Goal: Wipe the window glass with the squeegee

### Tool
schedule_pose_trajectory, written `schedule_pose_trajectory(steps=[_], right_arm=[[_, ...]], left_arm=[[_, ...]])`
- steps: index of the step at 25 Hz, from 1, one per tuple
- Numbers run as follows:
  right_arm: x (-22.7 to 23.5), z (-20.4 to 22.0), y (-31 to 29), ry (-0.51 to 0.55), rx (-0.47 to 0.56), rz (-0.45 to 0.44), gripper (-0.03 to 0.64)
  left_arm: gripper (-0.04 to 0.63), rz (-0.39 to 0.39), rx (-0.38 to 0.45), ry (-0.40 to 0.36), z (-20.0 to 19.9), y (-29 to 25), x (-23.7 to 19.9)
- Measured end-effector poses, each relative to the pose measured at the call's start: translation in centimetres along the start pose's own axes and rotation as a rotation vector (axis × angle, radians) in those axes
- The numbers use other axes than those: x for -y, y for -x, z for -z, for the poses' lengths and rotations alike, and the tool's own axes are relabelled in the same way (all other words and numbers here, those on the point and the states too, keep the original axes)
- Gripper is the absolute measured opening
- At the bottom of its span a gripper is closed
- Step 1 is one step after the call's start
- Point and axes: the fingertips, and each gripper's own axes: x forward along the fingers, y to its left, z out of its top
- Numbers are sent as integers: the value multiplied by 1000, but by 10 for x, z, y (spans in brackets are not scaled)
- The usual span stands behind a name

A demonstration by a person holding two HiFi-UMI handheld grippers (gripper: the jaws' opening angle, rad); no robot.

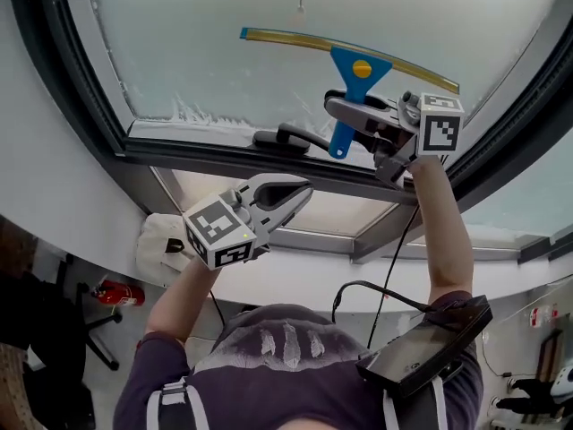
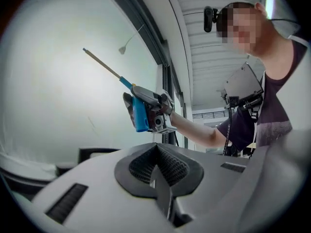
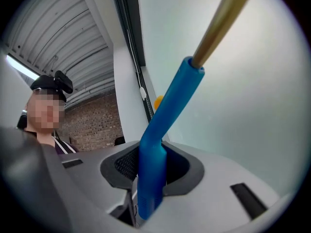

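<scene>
The squeegee (image 1: 359, 64), with a blue handle, orange knob and brass blade, is up at the window glass (image 1: 206, 43). The raised right gripper (image 1: 349, 120) pinches its handle. The left gripper (image 1: 286, 195) is lower, its jaws pressed together.

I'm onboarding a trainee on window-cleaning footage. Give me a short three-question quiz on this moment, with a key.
1. True or false: the right gripper is shut on the squeegee.
2. The left gripper is: A) wide open; B) shut and empty; C) shut on the squeegee.
3. What colour is the round button on the squeegee's head?
Key: 1 true; 2 B; 3 orange.
</scene>
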Motion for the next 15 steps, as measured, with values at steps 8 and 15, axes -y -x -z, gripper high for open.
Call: schedule_pose_trajectory(steps=[8,15], right_arm=[[-5,-63,-43,61,-2,16,104],[-16,-100,-55,138,-1,-18,104]], left_arm=[[6,-69,43,-45,-43,56,-34],[6,-106,61,-148,-72,40,-28]])
